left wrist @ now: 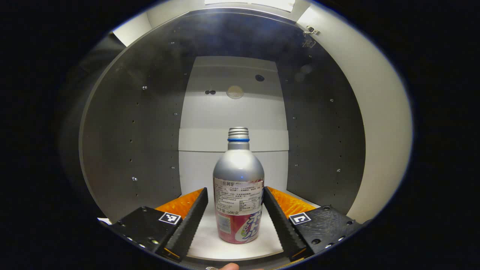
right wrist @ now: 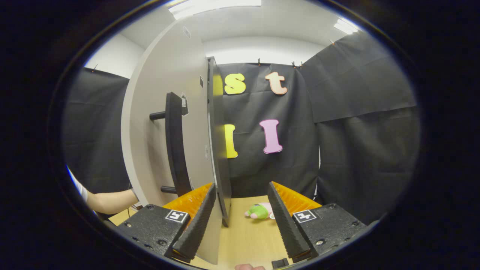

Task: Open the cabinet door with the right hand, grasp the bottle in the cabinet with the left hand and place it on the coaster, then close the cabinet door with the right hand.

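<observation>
A silver bottle point(left wrist: 238, 176) with a screw neck and a pink-and-white label stands upright on the white floor of the cabinet point(left wrist: 210, 240). My left gripper point(left wrist: 235, 191) reaches into the cabinet with its jaws on either side of the bottle's lower body. Its right finger is at the bottle's side and a thin gap remains at the left, so it is open. The cabinet door point(right wrist: 165, 131) stands swung out, its black bar handle point(right wrist: 174, 146) facing left. My right gripper point(right wrist: 242, 185) is open, with the door's free edge point(right wrist: 219, 150) just inside its left finger.
Dark grey side walls point(left wrist: 131, 150) with peg holes close in the cabinet on both sides. The open door's pale inner face point(left wrist: 378, 123) is on the right. A small green and pink plush toy point(right wrist: 258, 210) lies on the wooden table point(right wrist: 243, 232). A person's forearm point(right wrist: 112, 200) shows behind the door.
</observation>
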The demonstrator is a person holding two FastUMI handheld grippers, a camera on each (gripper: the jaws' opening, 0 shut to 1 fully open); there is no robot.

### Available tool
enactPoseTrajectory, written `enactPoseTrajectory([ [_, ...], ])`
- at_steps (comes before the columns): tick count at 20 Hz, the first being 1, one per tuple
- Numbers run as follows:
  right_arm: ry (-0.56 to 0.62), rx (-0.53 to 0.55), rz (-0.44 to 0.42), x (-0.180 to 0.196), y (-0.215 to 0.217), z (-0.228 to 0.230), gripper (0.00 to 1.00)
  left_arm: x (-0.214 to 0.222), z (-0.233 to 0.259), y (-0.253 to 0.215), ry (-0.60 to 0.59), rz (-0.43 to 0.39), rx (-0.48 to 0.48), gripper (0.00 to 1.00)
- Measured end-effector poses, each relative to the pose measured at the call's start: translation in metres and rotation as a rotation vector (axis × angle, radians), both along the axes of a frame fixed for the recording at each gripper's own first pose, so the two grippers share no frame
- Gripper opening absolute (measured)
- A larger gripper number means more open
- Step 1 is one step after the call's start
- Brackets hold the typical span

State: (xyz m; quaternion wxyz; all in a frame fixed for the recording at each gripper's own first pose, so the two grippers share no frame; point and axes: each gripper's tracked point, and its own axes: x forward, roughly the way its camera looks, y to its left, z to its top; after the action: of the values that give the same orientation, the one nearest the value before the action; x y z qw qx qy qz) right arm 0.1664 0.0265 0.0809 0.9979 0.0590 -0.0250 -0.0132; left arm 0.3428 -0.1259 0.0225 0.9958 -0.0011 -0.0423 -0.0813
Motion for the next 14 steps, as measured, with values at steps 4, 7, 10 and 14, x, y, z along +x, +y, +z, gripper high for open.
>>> enactPoseTrajectory([
  [4,0.0,0.005,-0.008,0.002,-0.001,0.0,0.88,-0.013,0.005,0.007,0.016,-0.003,-0.021,0.76],
  [7,0.0,0.001,-0.013,0.002,0.0,0.001,0.88,-0.036,0.022,0.016,-0.008,-0.012,-0.089,0.76],
  [10,-0.002,-0.014,-0.021,-0.001,0.001,0.0,0.88,-0.062,0.036,0.032,-0.033,-0.002,-0.099,0.76],
  [14,-0.013,-0.025,-0.02,-0.007,0.003,0.001,0.87,-0.114,0.045,0.052,-0.05,-0.005,-0.111,0.76],
])
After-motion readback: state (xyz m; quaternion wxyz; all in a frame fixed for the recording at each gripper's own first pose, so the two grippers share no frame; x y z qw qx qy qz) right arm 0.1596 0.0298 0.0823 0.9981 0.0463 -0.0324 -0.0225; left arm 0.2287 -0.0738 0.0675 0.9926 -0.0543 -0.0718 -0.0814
